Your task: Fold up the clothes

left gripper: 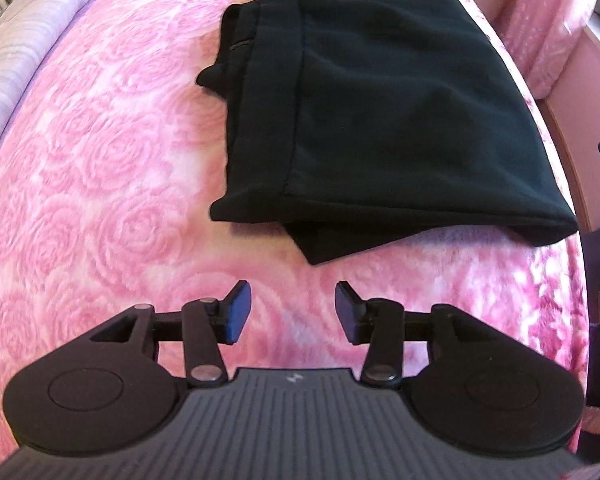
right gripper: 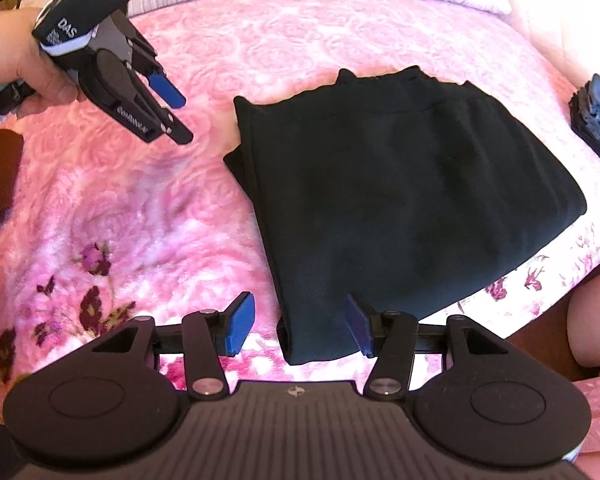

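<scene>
left gripper (left gripper: pixel 293 308): jaws wide apart, empty, above bed cover | right gripper (right gripper: pixel 300 326): jaws wide apart, empty, hovering over garment corner | folded black garment (right gripper: pixel 404 184): on pink bedspread (right gripper: pixel 148 208), 12 o'clock of both grippers

The folded black garment (left gripper: pixel 380 112) hides its own lower layers, and its far end runs off the top edge of the left wrist view. A dark ridged object (right gripper: pixel 598 120) far right of the right hand-held gripper (right gripper: pixel 300 326) is cut by the frame, unidentifiable. The hand (right gripper: pixel 16 52) holding the left hand-held gripper (right gripper: pixel 178 116) is cropped at the wrist.
</scene>
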Motion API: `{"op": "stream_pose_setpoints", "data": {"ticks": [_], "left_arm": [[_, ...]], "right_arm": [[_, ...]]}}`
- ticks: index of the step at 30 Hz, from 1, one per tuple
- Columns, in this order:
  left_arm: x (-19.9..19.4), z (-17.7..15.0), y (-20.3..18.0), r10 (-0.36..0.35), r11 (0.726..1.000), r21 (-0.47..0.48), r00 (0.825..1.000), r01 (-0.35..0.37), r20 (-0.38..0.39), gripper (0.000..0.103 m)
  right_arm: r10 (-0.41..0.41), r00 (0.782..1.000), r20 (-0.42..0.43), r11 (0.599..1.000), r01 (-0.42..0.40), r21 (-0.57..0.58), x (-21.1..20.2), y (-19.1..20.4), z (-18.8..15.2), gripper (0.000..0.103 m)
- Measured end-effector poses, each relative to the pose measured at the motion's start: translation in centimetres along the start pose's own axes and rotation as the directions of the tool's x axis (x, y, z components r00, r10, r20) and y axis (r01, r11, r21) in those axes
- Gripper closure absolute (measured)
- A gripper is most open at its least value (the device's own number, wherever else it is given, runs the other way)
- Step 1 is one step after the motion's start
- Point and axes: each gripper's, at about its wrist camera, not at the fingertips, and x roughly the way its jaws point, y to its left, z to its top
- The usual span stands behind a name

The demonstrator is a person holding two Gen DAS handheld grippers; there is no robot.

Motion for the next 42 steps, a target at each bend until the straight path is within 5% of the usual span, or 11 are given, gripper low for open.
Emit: {"op": "stream_pose_setpoints", "data": {"ticks": [10,13,21,27,29,32,35,40,41,42], "left_arm": [[0.6,0.1,-1.5,-0.001,0.998,0.067,1.0,0.001,0.005,0.056],[0.0,-1.0,-2.5,0.031,0.981,0.186,0.995,-0.048,0.091,0.022],[0.3,-4.9,-6.0,0.029,0.815,0.556,0.969,-0.165,0.245,0.008],[2.2,-5.3,-7.5,-0.002,0.758,0.626,0.959,-0.184,0.283,0.006],[2.8,-5.4,-7.9,-0.003,0.739,0.643,0.955,-0.199,0.298,0.005],[3.9,-5.2,-8.7,0.011,0.721,0.654,0.947,-0.23,0.321,0.005],[4.9,-4.8,-9.7,0.037,0.695,0.662,0.934,-0.28,0.356,0.005],[7.1,-3.5,-11.2,0.093,0.573,0.71,0.894,-0.408,0.439,0.005],[7.6,-3.1,-11.1,0.093,0.56,0.723,0.897,-0.406,0.432,0.011],[7.8,-2.6,-10.8,0.078,0.573,0.728,0.909,-0.376,0.409,0.029]], "right_arm": [[-0.008,1.0,-0.023,1.0,0.008,0.019,0.2,0.1,-1.1,0.048],[-0.019,0.999,-0.035,1.0,0.019,-0.002,0.5,0.2,-1.5,0.042],[-0.08,0.995,-0.064,0.973,0.063,-0.224,3.9,2.0,-3.4,0.041],[-0.142,0.987,-0.07,0.886,0.095,-0.453,7.6,4.2,-5.0,0.045],[-0.132,0.989,-0.06,0.895,0.093,-0.436,7.1,3.5,-4.6,0.068],[-0.112,0.993,-0.043,0.914,0.086,-0.395,5.9,2.3,-3.8,0.083],[-0.093,0.995,-0.025,0.932,0.078,-0.354,4.8,1.1,-3.0,0.088],[-0.063,0.998,0.007,0.957,0.063,-0.283,2.9,-0.9,-1.7,0.09],[-0.058,0.998,0.014,0.961,0.059,-0.269,2.5,-1.3,-1.4,0.09],[-0.052,0.998,0.021,0.965,0.056,-0.254,2.2,-1.7,-1.2,0.09]]}}
